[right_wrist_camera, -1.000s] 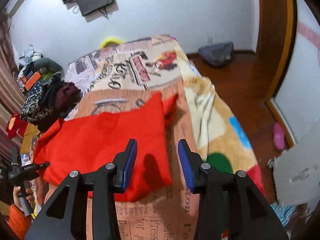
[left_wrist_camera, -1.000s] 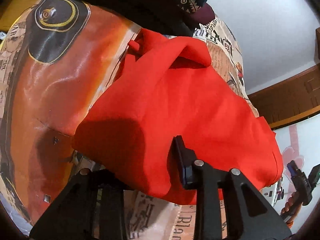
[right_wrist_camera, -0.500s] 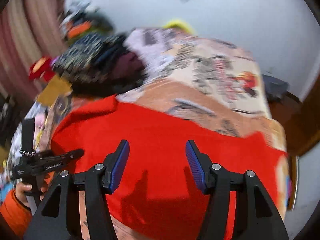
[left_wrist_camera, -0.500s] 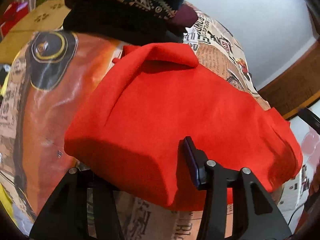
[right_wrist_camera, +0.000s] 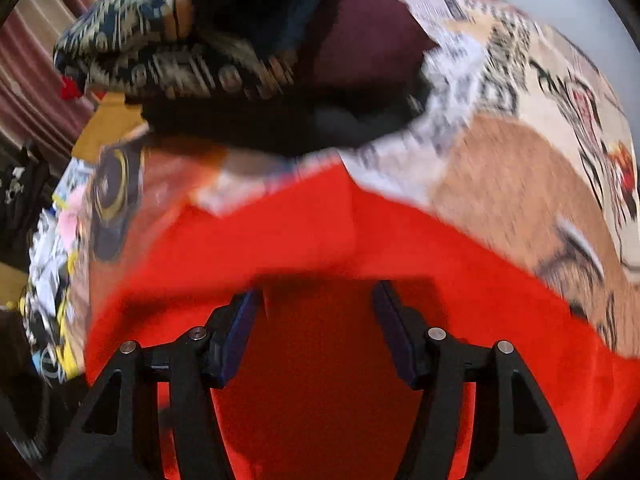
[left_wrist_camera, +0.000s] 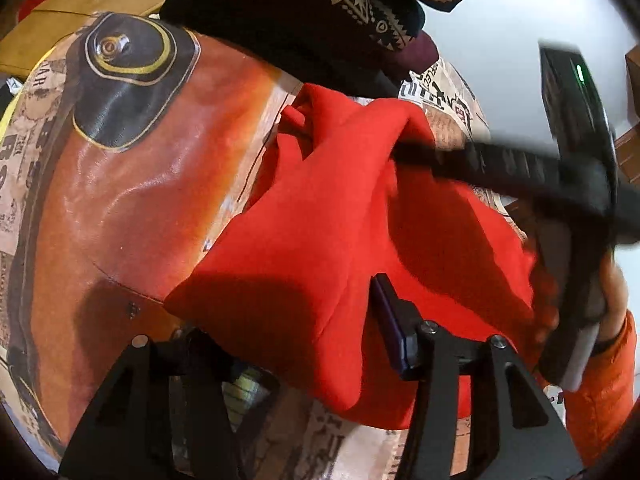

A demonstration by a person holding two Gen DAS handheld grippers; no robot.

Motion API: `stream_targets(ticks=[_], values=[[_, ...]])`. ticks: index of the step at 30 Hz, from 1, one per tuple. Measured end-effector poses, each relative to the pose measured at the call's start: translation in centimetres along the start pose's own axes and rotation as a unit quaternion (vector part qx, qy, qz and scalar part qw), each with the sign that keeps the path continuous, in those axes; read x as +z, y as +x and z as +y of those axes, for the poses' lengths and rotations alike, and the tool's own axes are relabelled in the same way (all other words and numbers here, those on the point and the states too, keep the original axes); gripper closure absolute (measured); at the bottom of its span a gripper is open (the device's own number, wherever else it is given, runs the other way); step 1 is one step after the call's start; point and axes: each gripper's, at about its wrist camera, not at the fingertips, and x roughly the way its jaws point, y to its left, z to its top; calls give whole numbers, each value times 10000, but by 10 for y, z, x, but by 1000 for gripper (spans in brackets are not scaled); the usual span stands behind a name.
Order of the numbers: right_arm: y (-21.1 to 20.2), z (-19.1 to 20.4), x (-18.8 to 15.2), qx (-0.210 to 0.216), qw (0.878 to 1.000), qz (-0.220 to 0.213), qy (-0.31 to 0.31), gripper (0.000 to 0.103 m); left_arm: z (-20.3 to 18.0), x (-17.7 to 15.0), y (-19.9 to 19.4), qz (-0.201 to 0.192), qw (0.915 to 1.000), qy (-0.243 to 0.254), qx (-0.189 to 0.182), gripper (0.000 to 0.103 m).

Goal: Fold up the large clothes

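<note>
A red garment (left_wrist_camera: 320, 220) lies folded on the printed bed cover (left_wrist_camera: 140, 200). Its near corner hangs between the fingers of my left gripper (left_wrist_camera: 292, 312). The jaws are opening; the cloth hides the left finger, and the blue pad of the right finger (left_wrist_camera: 390, 320) stands clear of the fabric. My right gripper (right_wrist_camera: 318, 292) hovers low over the red garment (right_wrist_camera: 320, 232). Its jaws are opening too, with only flat cloth beneath the gap. From the left wrist it shows as a blurred black tool (left_wrist_camera: 576, 200) held by a hand in an orange sleeve (left_wrist_camera: 604, 380).
A heap of dark and patterned clothes (right_wrist_camera: 240, 40) sits at the far end of the bed cover (right_wrist_camera: 520, 180), just beyond the red garment; the same heap (left_wrist_camera: 340, 8) tops the left wrist view. A tan cardboard sheet (left_wrist_camera: 100, 0) lies at the far left. Striped curtains (right_wrist_camera: 32, 60) hang behind.
The right gripper swept from the garment's right end across it to the side by the clothes heap, dropped lower, and entered the left wrist view. Both grippers' jaws widened.
</note>
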Motion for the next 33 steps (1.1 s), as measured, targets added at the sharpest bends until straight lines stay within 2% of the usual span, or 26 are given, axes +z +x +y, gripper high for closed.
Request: stream_targets(ticks=[4,8,12,16,18,19,20,21,23,26,28,33], values=[[-25,7,3,0,9982,-590,139,46,-3,0,-1,69,9998,106,-129,50],[-59,-1,-18,238,9981,-557,135,46,-1,-1,7,259,9986,-206,-414,50],[-95,-15,-53,-46,9986,-522,-82,46,-2,-3,17,385,9950,-630,-676,50],[-122,-38,-94,-584,9964,-505,-363,42,-17,-1,17,262,9964,-615,-526,50],[-131,-49,-109,-871,9937,-542,-458,34,-26,2,17,152,9971,-649,-364,60],[-136,-54,-124,-1025,9917,-613,-483,34,-29,3,16,92,9972,-685,-301,64],[-139,-62,-131,-1103,9907,-643,-469,34,-31,6,13,62,9970,-707,-304,73],[-139,-67,-140,-1165,9904,-616,-423,34,-36,7,12,52,9969,-720,-325,82],[-137,-83,-148,-1167,9918,-471,-233,34,-47,11,8,3,9970,-690,-357,91],[-137,-99,-162,-891,9948,-437,233,34,-72,18,-4,-205,9981,-449,-365,92],[-142,-107,-166,-700,9951,-536,447,34,-91,26,-15,-294,9979,-285,-499,93],[-174,-120,-172,-566,9905,-1023,724,34,-161,45,-41,-549,9950,283,-782,95]])
